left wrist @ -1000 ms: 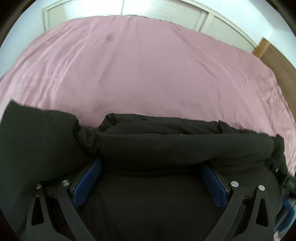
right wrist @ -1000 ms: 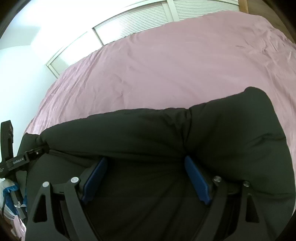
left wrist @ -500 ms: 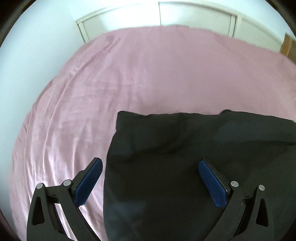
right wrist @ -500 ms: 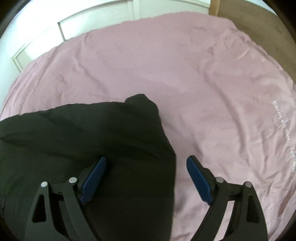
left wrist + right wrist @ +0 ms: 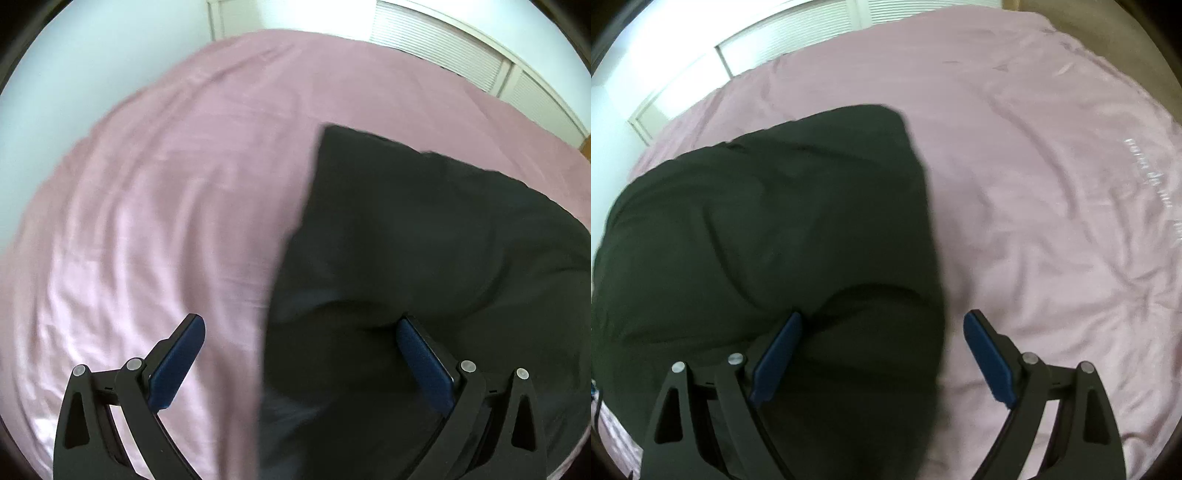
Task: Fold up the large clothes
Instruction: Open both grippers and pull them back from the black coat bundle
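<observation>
On the pink bedsheet (image 5: 147,229) a black garment (image 5: 436,251) lies as a thick, puffy folded slab, its near part running under both cameras, its far corners well short of the louvred doors (image 5: 443,62) at the bed's far side. In the left wrist view the slab fills the right half, with its left edge cutting down the middle; in the right wrist view the same black garment (image 5: 768,229) fills the left half, with its right edge down the middle and bare bedsheet (image 5: 1052,206) beyond. My read: it lies flat and squared because a fold has been laid down, and each tool sits over one outer side edge, which suits either smoothing or picking up the sides for another fold; which one, I cannot tell. The left gripper (image 5: 299,354) has its jaws spread wide, one blue pad over bare sheet, the other over the black cloth; nothing is pinched, though the right pad looks close to or brushing the fabric surface, and blur hides contact. The right gripper (image 5: 882,350) is likewise released, jaws wide apart, straddling the garment's right edge: left pad over the cloth, right pad over the sheet, no grip visible. Both views are motion-blurred. White lettering (image 5: 1152,181) shows faintly on the sheet at the right.
</observation>
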A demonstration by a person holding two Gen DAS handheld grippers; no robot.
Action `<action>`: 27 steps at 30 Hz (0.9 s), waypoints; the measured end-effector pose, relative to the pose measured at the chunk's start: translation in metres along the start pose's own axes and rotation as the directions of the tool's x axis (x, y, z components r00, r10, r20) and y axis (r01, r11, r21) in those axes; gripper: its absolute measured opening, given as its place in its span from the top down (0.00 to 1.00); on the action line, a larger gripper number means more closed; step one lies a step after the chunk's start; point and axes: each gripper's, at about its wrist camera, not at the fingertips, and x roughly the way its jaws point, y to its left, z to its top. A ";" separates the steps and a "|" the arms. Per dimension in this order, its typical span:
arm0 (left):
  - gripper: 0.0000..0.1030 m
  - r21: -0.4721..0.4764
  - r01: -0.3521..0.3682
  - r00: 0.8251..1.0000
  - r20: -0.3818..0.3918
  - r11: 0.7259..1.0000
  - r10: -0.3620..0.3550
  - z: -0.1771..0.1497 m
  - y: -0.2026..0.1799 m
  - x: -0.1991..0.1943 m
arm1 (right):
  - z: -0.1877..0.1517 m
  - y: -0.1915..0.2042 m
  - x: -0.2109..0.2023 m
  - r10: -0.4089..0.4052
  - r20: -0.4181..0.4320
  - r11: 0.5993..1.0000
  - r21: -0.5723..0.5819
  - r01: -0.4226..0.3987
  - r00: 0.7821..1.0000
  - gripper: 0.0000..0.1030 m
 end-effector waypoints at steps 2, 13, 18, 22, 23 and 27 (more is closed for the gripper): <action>0.01 -0.019 -0.005 0.999 0.032 1.000 0.005 -0.005 0.006 -0.017 | -0.002 -0.002 -0.014 -0.030 0.009 1.000 -0.006 0.030 1.000 0.13; 0.01 0.065 0.089 0.996 -0.009 0.994 -0.089 -0.082 -0.012 -0.034 | -0.063 0.047 -0.059 0.143 0.014 0.986 -0.092 -0.141 0.990 0.13; 0.01 0.022 0.077 0.997 -0.007 0.997 -0.077 -0.092 -0.005 -0.052 | -0.089 0.026 -0.039 0.111 -0.068 0.994 0.004 -0.111 0.991 0.13; 0.01 0.048 0.043 0.998 0.032 0.998 -0.045 -0.095 -0.007 -0.073 | -0.093 0.012 -0.053 0.071 -0.072 0.997 0.023 -0.070 0.995 0.13; 0.01 0.047 0.041 0.998 0.043 0.998 -0.044 -0.097 -0.008 -0.079 | -0.094 0.010 -0.057 0.064 -0.071 0.998 0.024 -0.062 0.995 0.13; 0.01 0.078 0.028 0.995 0.097 0.997 -0.035 -0.111 -0.015 -0.101 | -0.099 0.005 -0.076 0.058 -0.065 0.998 0.036 -0.056 0.996 0.13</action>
